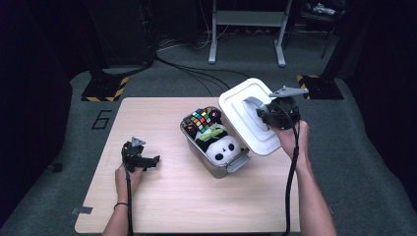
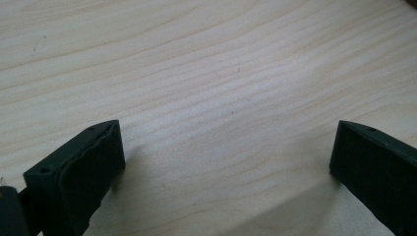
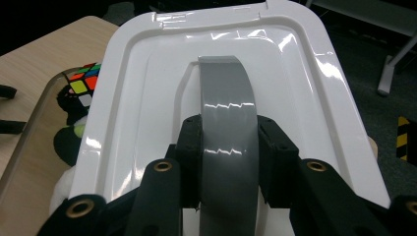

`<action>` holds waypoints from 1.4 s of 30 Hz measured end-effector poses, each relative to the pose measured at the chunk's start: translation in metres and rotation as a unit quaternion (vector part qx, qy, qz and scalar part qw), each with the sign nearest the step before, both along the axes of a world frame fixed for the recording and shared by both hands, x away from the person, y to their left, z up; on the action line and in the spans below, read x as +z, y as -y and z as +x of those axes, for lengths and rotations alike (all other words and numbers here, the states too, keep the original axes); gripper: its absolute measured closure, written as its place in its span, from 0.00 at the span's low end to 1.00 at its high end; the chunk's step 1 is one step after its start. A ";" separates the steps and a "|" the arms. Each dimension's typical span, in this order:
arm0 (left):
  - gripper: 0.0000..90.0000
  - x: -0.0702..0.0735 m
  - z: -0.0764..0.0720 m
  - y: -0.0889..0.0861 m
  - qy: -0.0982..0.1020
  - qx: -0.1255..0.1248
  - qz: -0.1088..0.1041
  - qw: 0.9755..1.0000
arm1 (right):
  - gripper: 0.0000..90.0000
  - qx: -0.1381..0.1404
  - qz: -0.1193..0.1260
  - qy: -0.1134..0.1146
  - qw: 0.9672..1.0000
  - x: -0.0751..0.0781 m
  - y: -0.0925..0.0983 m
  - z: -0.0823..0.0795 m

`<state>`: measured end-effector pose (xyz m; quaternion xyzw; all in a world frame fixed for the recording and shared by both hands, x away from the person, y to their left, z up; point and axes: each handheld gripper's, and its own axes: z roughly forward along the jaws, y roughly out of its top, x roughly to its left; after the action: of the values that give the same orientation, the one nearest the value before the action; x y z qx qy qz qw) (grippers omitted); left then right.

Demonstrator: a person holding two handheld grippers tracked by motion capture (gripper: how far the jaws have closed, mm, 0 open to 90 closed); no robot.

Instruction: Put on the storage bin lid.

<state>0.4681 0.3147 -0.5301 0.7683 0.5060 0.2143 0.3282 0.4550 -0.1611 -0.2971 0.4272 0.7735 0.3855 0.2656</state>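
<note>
Right gripper (image 3: 227,147) clamps the grey arched handle (image 3: 227,108) of the white plastic lid (image 1: 248,115) tilted beside the clear toy-filled bin (image 1: 209,160), left gripper (image 2: 226,162) wide open, empty, over the pale wooden table (image 2: 206,73)

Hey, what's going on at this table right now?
A person's right hand-held gripper is shut on the grey handle of a white lid, holding it tilted beside an open storage bin. Inside are a panda plush and a puzzle cube. The left hand-held gripper rests open on the table.
</note>
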 end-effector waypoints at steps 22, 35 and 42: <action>0.00 0.000 0.000 0.000 0.000 -0.001 0.000 1.000 | 0.74 0.074 0.017 -0.018 0.997 -0.008 -0.063 -0.002; 0.00 0.000 0.000 0.000 0.000 0.000 -0.001 1.000 | 0.74 0.073 0.041 -0.050 0.995 -0.030 -0.094 0.013; 0.00 0.000 0.000 0.000 0.000 0.000 -0.001 1.000 | 0.74 0.066 0.060 -0.061 0.994 -0.046 -0.101 0.017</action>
<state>0.4680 0.3146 -0.5302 0.7679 0.5065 0.2139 0.3287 0.4720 -0.0601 -0.3433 0.4133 0.7903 0.4209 0.1657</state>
